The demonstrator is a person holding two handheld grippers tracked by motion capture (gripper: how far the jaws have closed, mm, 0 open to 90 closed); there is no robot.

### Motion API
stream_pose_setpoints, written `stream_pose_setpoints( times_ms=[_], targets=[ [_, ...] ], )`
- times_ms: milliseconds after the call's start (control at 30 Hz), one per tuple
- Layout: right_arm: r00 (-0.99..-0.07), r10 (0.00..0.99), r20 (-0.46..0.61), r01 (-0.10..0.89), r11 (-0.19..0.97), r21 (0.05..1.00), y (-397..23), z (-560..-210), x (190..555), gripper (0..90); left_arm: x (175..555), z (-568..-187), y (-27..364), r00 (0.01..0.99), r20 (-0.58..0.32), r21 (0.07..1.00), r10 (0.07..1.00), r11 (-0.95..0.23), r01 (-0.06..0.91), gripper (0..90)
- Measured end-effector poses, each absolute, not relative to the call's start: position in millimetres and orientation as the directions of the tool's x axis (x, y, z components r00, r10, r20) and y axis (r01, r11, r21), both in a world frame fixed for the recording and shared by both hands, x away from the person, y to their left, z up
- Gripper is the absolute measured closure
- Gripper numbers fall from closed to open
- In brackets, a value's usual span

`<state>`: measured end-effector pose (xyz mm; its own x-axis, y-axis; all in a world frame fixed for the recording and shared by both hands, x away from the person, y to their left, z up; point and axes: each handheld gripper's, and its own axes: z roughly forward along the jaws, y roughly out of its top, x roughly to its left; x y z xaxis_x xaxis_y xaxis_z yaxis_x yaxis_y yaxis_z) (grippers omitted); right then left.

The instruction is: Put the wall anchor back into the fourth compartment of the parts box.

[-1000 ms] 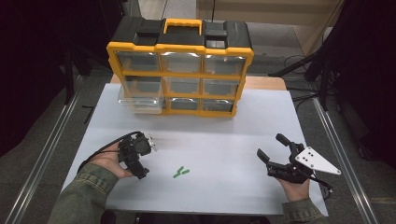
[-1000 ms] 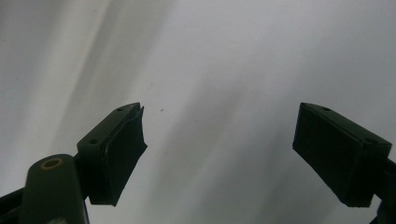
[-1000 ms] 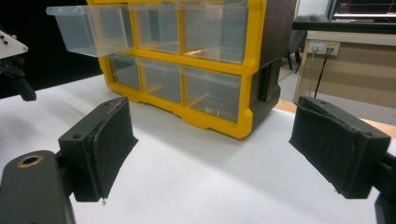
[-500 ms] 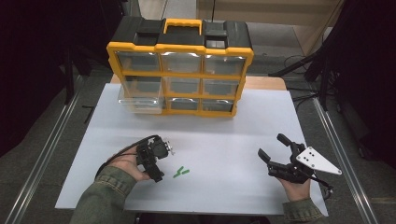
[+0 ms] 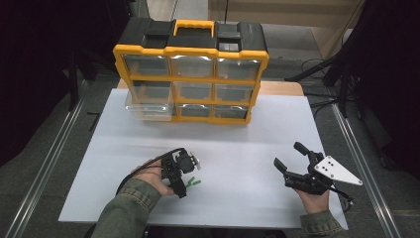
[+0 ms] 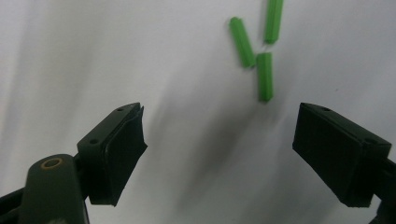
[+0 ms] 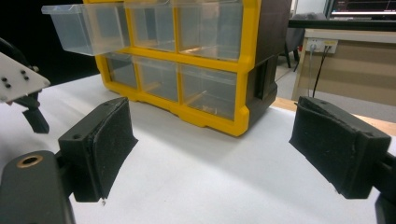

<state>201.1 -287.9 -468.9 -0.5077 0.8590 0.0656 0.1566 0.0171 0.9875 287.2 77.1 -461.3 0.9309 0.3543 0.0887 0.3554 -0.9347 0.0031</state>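
Observation:
Three small green plastic plugs (image 6: 265, 77) lie close together on the white table sheet (image 5: 237, 144). In the high view they show as a green cluster (image 5: 194, 182) just right of my left gripper (image 5: 184, 174). The left gripper (image 6: 219, 135) hovers low over the sheet, open, with the plugs ahead of its jaws and nothing between them. At the sheet's right front my right gripper (image 5: 287, 154) rests in the hand, open and empty. Its own view has the right gripper (image 7: 212, 140) facing the yellow drawer organizer (image 7: 238, 70).
The yellow and black organizer (image 5: 190, 49) with clear drawers stands at the far edge of the sheet. One clear drawer (image 5: 146, 106) in its left column is pulled out, also seen as the open drawer (image 7: 79, 25). Metal rails (image 5: 47, 163) flank the table.
My left gripper has moved right and slightly forward across the sheet until it stands right beside the green plugs. The right gripper has stayed in place, open.

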Motion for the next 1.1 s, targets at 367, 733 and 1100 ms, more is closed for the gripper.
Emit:
stream_pose_setpoints(
  times_ms=[367, 733, 1100],
  targets=[
    [-0.513, 0.856, 0.071, 0.163, 0.016, 0.987, -289, -469, 200, 13.3, 287, -469, 65, 0.919, 0.077, -0.020, 0.388, -0.921, 0.390, 18.7],
    [-0.512, 0.856, 0.078, 0.169, 0.011, 0.986, -289, -469, 200, 13.3, 288, -471, 64, 0.912, 0.045, -0.008, 0.408, -0.913, 0.409, 44.0],
    [-0.509, 0.858, 0.076, 0.169, 0.013, 0.986, -289, -469, 200, 13.4, 293, -468, 67, 0.903, 0.029, 0.005, 0.428, -0.904, 0.428, 71.8]
  ],
)
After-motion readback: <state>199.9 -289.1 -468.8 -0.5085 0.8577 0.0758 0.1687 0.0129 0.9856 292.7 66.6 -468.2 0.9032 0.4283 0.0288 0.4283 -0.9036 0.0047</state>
